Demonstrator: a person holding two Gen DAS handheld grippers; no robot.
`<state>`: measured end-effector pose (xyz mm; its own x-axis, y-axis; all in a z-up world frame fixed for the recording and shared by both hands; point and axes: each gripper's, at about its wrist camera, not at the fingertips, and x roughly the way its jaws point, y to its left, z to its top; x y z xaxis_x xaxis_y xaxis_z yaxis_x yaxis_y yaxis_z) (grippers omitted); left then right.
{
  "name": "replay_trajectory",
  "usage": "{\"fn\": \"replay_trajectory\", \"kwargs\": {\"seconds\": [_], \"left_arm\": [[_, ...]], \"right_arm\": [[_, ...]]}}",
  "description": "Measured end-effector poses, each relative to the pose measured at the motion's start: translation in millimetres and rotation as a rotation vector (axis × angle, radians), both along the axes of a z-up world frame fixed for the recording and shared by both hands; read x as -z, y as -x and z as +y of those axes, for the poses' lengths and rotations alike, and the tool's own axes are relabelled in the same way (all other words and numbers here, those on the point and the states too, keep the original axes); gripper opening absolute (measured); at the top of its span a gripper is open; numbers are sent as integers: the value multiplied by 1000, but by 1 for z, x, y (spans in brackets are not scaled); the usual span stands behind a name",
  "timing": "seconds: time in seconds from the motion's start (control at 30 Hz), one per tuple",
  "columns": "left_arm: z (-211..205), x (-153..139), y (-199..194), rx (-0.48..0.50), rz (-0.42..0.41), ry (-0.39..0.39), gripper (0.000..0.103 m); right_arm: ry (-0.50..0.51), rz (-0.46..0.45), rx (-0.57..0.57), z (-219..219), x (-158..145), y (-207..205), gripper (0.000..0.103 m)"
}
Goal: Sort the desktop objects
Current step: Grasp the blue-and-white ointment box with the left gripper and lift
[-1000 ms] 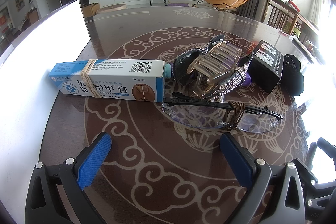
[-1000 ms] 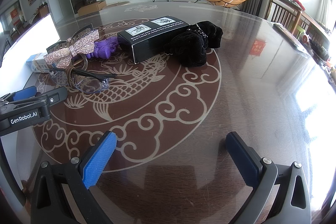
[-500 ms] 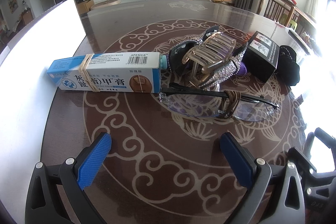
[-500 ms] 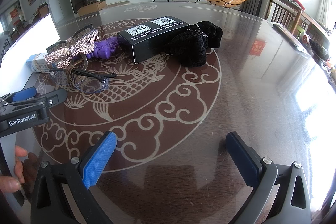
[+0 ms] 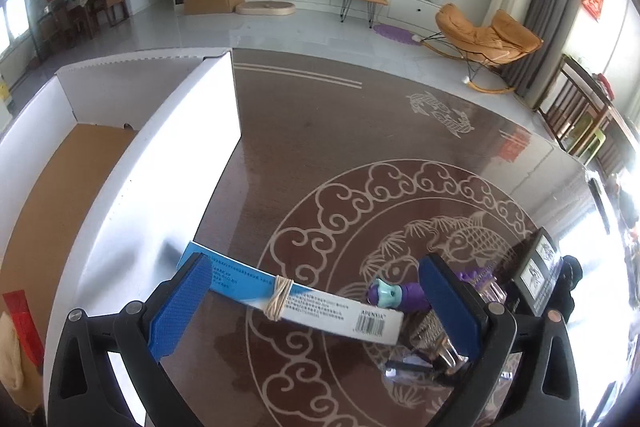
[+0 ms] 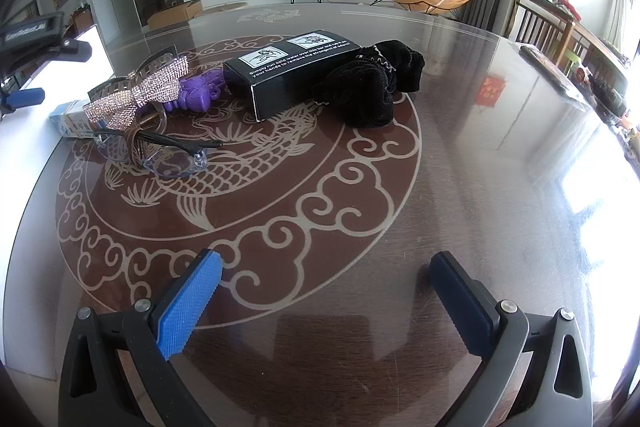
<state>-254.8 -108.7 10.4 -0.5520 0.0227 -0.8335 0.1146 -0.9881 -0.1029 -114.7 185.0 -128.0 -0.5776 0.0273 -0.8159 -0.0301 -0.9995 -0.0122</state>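
1. Two risks are flagged for the left gripper point(image 5: 316, 303), whose jaws are spread wide and hold nothing. The ointment box point(image 5: 296, 301) lies lengthwise across the gap, so a close from this angle would likely catch only the ends or skew it.
2. The purple toy point(image 5: 400, 295) sits just beside the barcode end of the box; it could be nudged or pinched along with it.
3. The white carton point(image 5: 132, 163) wall is close to the box's far end, so a collision with the left finger is possible.
4. The right gripper point(image 6: 320, 301) is released too and hangs over bare tabletop point(image 6: 460, 187), well apart from the objects.
5. The box is seen as long, blue and white, with a barcode and a rubber band point(image 5: 279, 297) wrapped around its middle. It rests flat on the tabletop, and slip on the smooth card is judged likely.
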Motion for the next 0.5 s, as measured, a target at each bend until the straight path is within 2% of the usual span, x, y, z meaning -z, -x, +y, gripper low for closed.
{"fn": "replay_trajectory", "kwargs": {"seconds": [0.07, 0.13, 0.27, 0.37, 0.43, 0.5], "left_arm": [[-4, 13, 6, -28, -48, -6, 103], [1, 17, 0, -27, -31, 71, 103], [1, 25, -21, 24, -25, 117, 103], [-10, 45, -47, 75, -79, 21, 103], [-21, 48, -70, 81, -71, -61, 103], [-21, 49, -85, 101, -74, -69, 103]], "right_arm": [[0, 0, 0, 0, 0, 0, 103], [0, 0, 0, 0, 0, 0, 103], [0, 0, 0, 0, 0, 0, 103], [0, 0, 0, 0, 0, 0, 103], [0, 0, 0, 0, 0, 0, 103], [0, 0, 0, 0, 0, 0, 103]]}}
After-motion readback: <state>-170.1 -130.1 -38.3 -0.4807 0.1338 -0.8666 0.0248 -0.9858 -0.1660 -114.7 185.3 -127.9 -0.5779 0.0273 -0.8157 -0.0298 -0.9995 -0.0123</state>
